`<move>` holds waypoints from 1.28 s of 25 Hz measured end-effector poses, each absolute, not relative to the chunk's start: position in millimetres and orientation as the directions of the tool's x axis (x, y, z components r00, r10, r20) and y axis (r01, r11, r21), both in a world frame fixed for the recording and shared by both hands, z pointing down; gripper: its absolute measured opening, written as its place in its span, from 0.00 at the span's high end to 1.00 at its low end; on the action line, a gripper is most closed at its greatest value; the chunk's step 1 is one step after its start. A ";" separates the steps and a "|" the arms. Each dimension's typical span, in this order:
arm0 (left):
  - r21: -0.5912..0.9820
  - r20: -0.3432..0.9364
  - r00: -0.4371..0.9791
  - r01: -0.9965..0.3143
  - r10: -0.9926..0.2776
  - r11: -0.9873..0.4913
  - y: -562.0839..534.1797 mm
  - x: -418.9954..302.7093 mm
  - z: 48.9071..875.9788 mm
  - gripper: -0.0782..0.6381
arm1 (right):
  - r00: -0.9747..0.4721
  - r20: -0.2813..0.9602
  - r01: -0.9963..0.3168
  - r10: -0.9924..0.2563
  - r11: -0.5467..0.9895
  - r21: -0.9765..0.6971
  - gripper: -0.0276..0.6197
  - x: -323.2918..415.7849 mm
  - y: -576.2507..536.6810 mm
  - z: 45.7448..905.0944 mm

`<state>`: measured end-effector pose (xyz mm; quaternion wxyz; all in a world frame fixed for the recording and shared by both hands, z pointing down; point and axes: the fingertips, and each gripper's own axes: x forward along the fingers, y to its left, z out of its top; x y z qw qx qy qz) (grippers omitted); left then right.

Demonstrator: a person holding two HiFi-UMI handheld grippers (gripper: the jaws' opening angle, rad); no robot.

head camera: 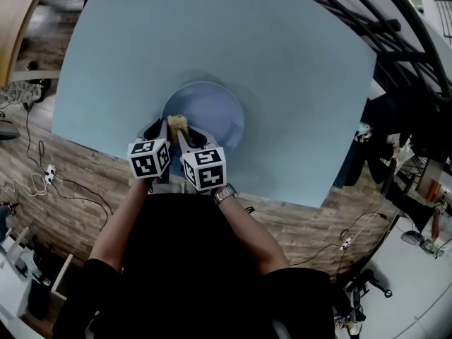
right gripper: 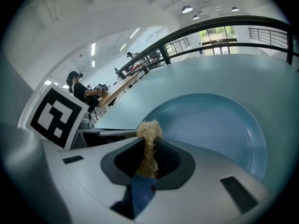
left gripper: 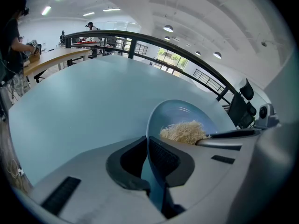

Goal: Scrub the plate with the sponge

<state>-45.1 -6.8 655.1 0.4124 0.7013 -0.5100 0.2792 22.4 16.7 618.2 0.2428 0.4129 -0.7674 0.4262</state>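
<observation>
The left gripper [left gripper: 148, 146] had its jaws clamped on the near rim of the blue plate [head camera: 212, 111], which sat close to the near edge of the pale blue surface [head camera: 296, 69]. The right gripper [right gripper: 148, 147], just beside it, had its jaws pinched on a tan fibrous sponge [right gripper: 148, 129], whose tuft stood over the plate's near-left part by the rim. Past the plate and to both sides the surface lay bare out to its edges; a dark railing [left gripper: 140, 35] ran beyond it.
</observation>
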 end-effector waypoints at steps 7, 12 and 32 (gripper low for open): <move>0.292 0.812 0.323 -0.946 -0.486 -0.141 -7.0 -44.3 655.1 0.88 | -0.540 0.731 -0.841 -0.418 0.304 -0.448 0.85 23.8 18.4 625.1; 0.292 0.812 0.323 -0.946 -0.486 -0.140 -6.8 -45.2 655.7 0.88 | -0.528 0.736 -0.849 -0.424 0.285 -0.445 0.85 32.1 19.5 628.4; 0.288 0.811 0.324 -0.946 -0.488 -0.150 -7.3 -45.9 654.7 0.88 | -0.466 0.751 -0.884 -0.467 0.211 -0.417 0.85 75.6 19.4 629.3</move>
